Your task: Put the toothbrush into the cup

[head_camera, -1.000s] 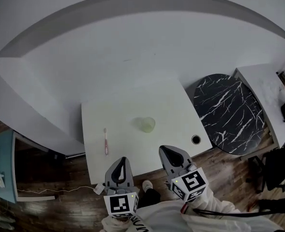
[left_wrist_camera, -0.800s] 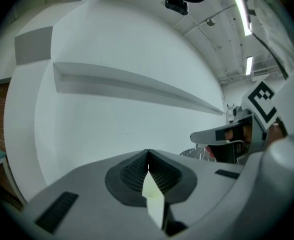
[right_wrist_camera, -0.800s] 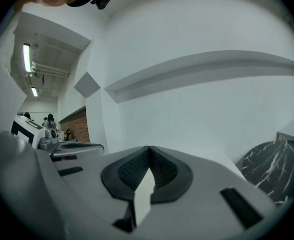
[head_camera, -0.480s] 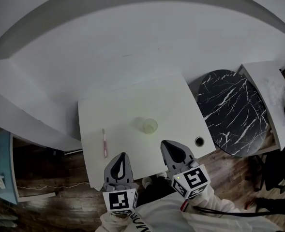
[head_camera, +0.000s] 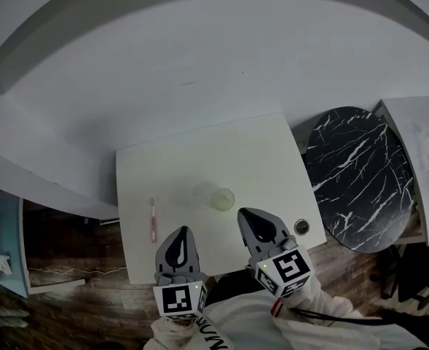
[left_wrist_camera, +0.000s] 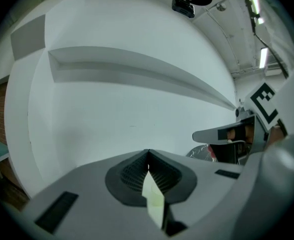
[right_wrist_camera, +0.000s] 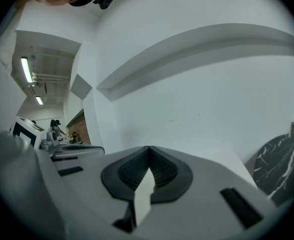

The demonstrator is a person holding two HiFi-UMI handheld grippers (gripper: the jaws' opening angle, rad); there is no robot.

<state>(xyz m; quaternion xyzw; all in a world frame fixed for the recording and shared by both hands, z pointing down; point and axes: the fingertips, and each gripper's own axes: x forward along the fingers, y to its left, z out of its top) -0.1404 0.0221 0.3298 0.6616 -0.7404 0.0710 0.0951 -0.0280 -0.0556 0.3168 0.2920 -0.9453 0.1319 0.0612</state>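
The toothbrush [head_camera: 153,219] is seen lying flat on the bench [head_camera: 258,144], long axis running near to far, just left of and beyond the left gripper [head_camera: 179,233], the nearer one. Both this and the right gripper [head_camera: 245,216] are held with jaws closed on nothing. The cup [head_camera: 223,198], apparently empty, is stood to the toothbrush's right.

From the cup [head_camera: 223,199], bare bench [head_camera: 265,152] opens from 10 round to 3 o'clock; the toothbrush [head_camera: 153,219] lies alone at 8 o'clock, clear on every side; a marble table [head_camera: 360,177] stands just beside the bench's right edge; a wall [head_camera: 199,49] closes 12 o'clock.
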